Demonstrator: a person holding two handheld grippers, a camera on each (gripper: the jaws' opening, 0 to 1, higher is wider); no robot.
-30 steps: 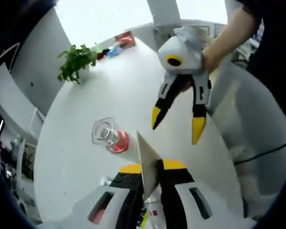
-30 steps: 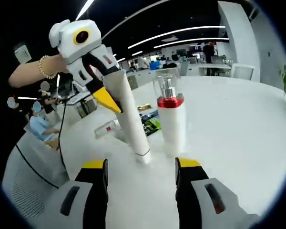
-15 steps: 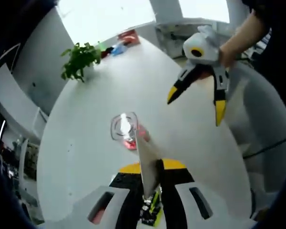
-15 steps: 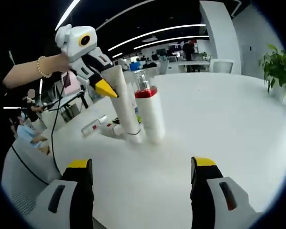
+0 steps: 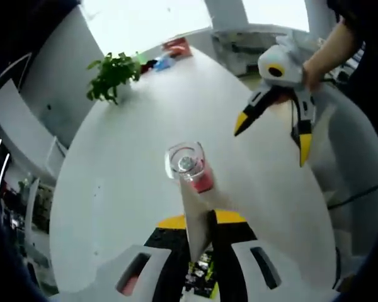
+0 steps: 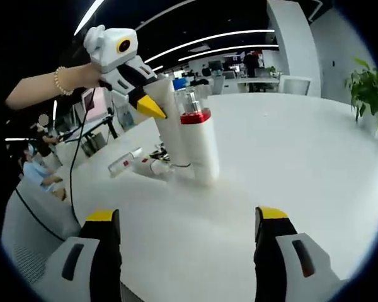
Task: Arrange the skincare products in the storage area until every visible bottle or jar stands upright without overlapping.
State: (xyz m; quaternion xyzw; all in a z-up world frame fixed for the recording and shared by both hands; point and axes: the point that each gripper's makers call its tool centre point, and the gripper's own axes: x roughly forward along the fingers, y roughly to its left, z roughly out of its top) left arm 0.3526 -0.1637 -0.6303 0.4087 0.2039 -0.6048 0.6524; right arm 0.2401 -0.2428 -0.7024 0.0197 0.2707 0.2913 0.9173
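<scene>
Gripping smooth white tube [image 6: 170,129], left gripper [image 6: 146,107] jaws closed; right gripper [image 6: 186,217] jaws wide, empty.

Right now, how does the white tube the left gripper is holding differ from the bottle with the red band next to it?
The white tube is plain and leans, clamped near its top by the left gripper; the red-banded bottle stands upright on the table, free of either gripper. The tube's lower end has a thin dark line; the bottle carries a red collar and a clear cap. Both have white bodies and stand close together.
</scene>
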